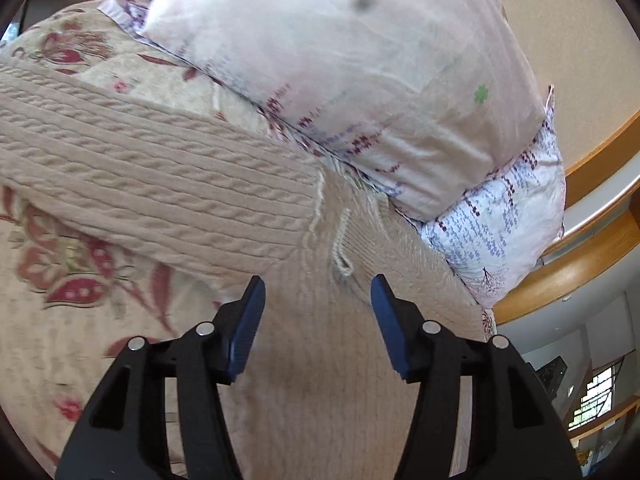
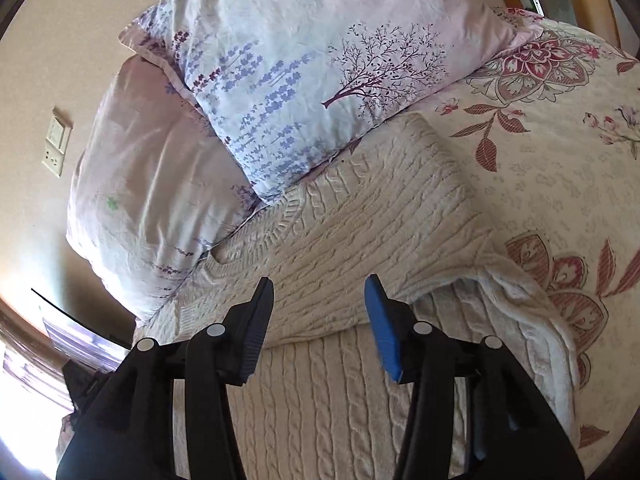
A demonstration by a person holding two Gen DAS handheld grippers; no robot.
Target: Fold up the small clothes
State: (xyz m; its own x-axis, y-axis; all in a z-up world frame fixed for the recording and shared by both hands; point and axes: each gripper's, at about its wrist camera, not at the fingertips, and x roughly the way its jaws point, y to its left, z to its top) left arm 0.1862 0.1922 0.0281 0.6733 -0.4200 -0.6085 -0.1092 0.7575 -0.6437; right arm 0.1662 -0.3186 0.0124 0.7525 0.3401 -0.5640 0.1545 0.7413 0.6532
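Observation:
A beige cable-knit sweater (image 1: 168,184) lies on the flowered bedspread (image 1: 60,280). In the left wrist view one sleeve is folded across the body, with loose yarn loops (image 1: 340,240) near the seam. My left gripper (image 1: 318,292) is open and empty, just above the sweater. In the right wrist view the sweater (image 2: 360,232) shows its neckline (image 2: 256,248) by the pillows and a folded-over part at the right. My right gripper (image 2: 320,292) is open and empty, over the sweater's chest.
Two pillows with lavender and tree prints (image 2: 304,80) (image 1: 352,64) lie at the head of the bed, touching the sweater's top. A wooden bed frame (image 1: 580,256) curves at the right. A wall socket (image 2: 56,146) is on the beige wall.

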